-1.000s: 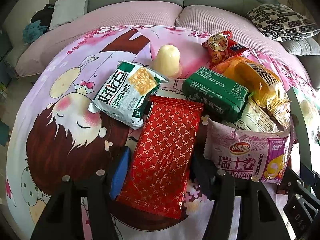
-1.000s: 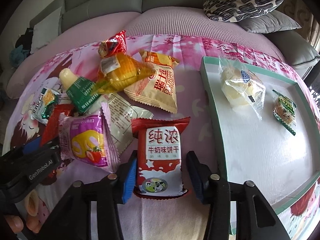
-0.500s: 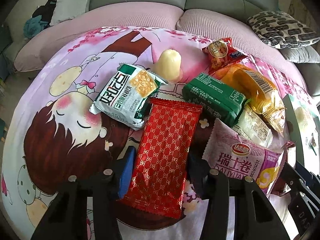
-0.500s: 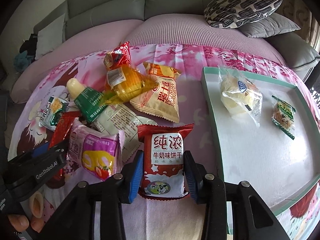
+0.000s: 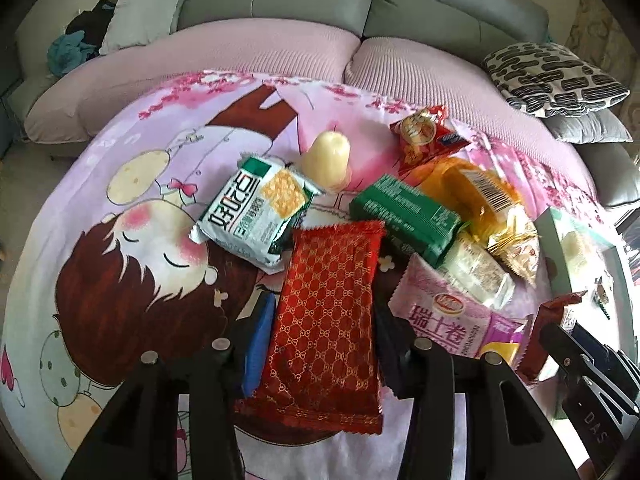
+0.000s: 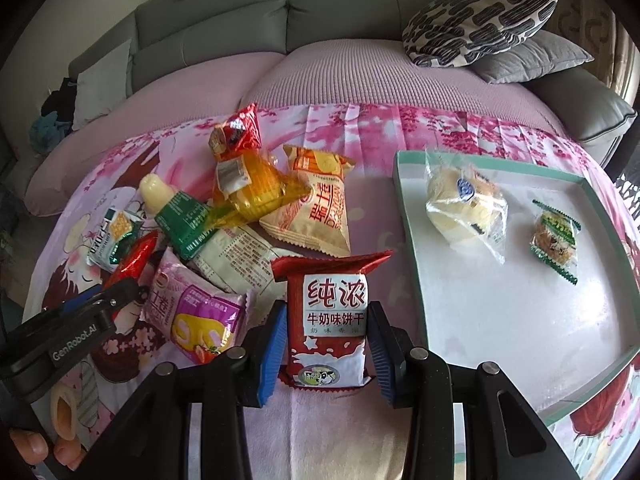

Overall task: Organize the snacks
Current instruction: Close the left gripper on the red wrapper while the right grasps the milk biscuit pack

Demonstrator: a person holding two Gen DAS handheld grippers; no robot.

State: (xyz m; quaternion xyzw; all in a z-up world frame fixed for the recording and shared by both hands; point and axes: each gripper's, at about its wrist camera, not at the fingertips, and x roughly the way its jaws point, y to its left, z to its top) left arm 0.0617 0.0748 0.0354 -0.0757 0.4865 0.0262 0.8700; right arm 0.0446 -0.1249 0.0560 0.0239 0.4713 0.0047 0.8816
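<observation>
We are clamping the red patterned packet (image 5: 326, 320) in our left tongs (image 5: 320, 344), and the milk biscuit packet (image 6: 330, 320) in our right tongs (image 6: 328, 350).

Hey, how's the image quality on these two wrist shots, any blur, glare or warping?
Left wrist view: heavy fisheye bending and dark corners, with smeared packets at right around the yellow packet; the red patterned packet stays fairly sharp. Right wrist view: same warping, but crisp print on the milk biscuit packet, and soft daylight glare on the white tray.
</observation>
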